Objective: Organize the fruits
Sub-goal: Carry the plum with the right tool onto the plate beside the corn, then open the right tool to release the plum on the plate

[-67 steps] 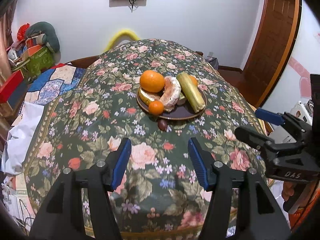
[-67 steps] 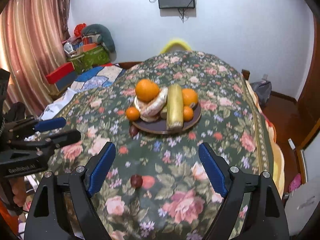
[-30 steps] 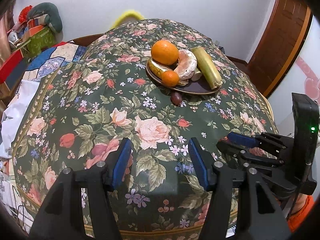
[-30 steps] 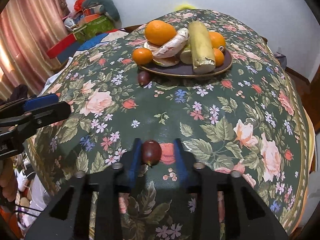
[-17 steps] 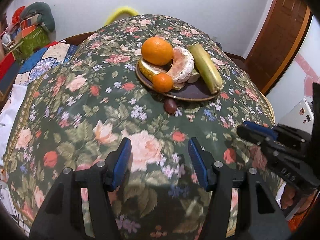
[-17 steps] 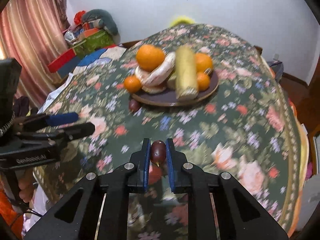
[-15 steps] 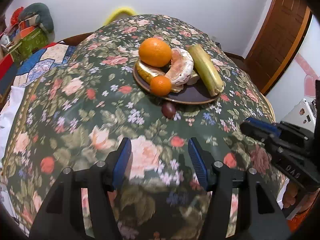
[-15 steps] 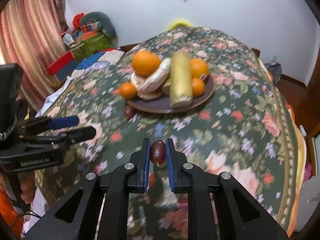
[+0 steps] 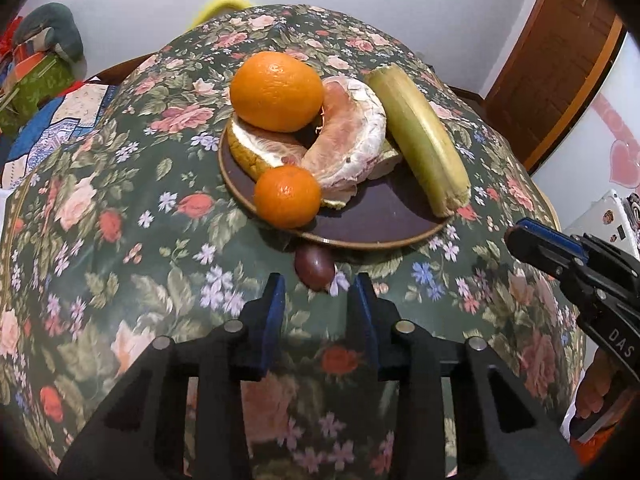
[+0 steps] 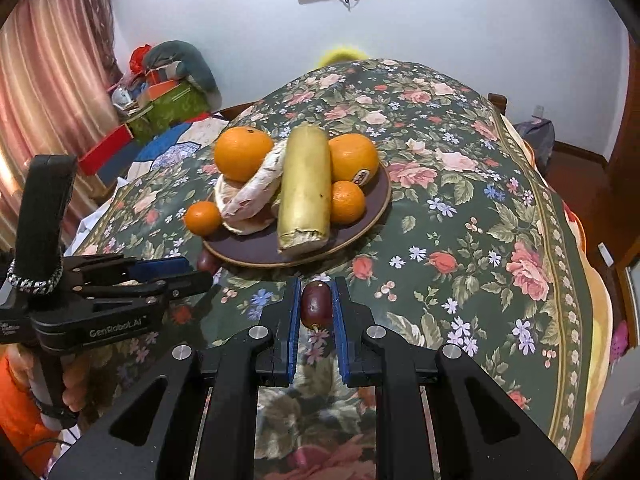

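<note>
My right tongs [image 10: 315, 308] are clenched on a small dark red grape [image 10: 316, 309], pinched between the blue pads and held just short of the near rim of the brown plate [image 10: 380, 204]. The grape is smooth and round, so if I squeeze harder it may burst, and if I ease off too early it can drop onto the floral cloth of the table [image 10: 480, 240] and roll away, since the cloth falls off toward the edges.

My left tongs [image 9: 316, 306] are released, their pads standing apart on either side of a second dark grape [image 9: 314, 268] that lies on the cloth, touching or almost under the plate's near rim. Closing from here is awkward: a pad could nudge the grape further under the rim, or knock the plate itself.

On the plate, the small tangerine [image 9: 287, 196] sits right at the near-left edge, partly overhanging, so any bump may tip it off. Behind it lie the peeled pomelo segments [image 9: 352, 140], with a large orange [image 9: 277, 96] perched on top, likely to roll if the pile shifts. The long yellow-green stalk [image 9: 420, 140] runs along the right side, its cut end at the rim. The free patch of plate is near-right, so I judge that the safest spot; the two tongs are near each other there and could collide.
</note>
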